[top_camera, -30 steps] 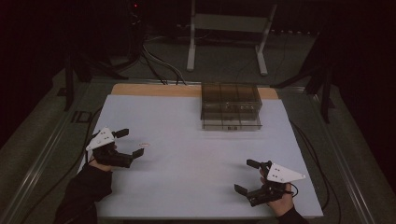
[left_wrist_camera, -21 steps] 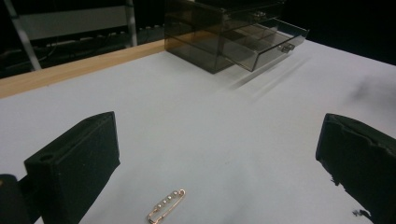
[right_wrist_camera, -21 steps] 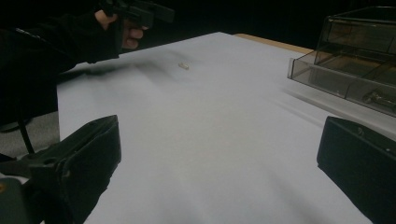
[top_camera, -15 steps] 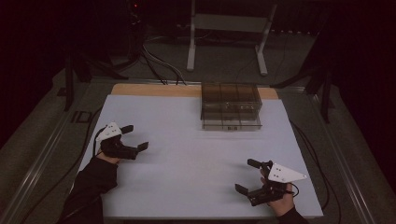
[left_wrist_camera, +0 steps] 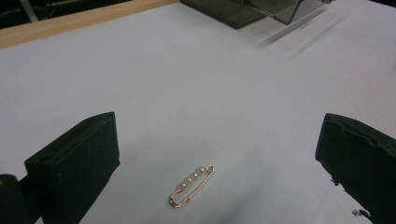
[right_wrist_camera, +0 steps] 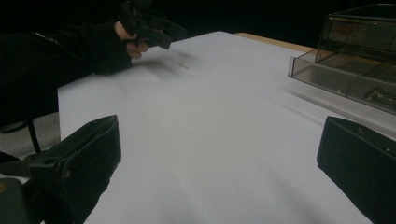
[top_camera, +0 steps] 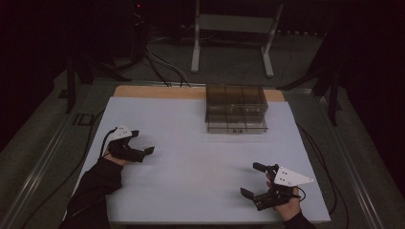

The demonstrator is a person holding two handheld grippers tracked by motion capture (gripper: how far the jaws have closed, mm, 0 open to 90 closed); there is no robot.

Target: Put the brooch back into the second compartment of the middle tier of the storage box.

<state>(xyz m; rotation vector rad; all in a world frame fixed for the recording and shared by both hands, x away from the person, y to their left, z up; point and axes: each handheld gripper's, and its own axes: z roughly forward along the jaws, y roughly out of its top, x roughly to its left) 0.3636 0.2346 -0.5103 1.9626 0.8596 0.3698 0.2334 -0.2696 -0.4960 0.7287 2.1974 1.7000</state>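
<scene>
Your left hand-held gripper (top_camera: 141,142) sits at the left middle of the high view, low over the white tabletop (top_camera: 200,157), jaws spread wide and gripping nothing. In the left gripper view the two black jaws stand at the bottom left and right edges with a small gold pin (left_wrist_camera: 192,185) lying flat on the tabletop between them, nearer the left jaw, touching neither. The pin is set at a diagonal and carries a row of small pale stones along one side. The same pin (right_wrist_camera: 184,65) shows as a tiny pale speck in the upper middle of the right gripper view, just beside your left hand-held gripper (right_wrist_camera: 161,32) at the upper left of that frame. Your right hand-held gripper (top_camera: 254,180) is at the lower right of the high view, also low over the tabletop, jaws parted wide, nothing between them. It's well apart from the left one. A smoky clear box (top_camera: 236,109) with compartments sits at the upper middle of the high view, near the tabletop's far wooden edge (top_camera: 157,92), its lower drawer pulled forward. In the right gripper view the box (right_wrist_camera: 355,56) is at the upper right, and something small lies in the open drawer; can't tell what. Your sleeves (top_camera: 95,188) are dark.
</scene>
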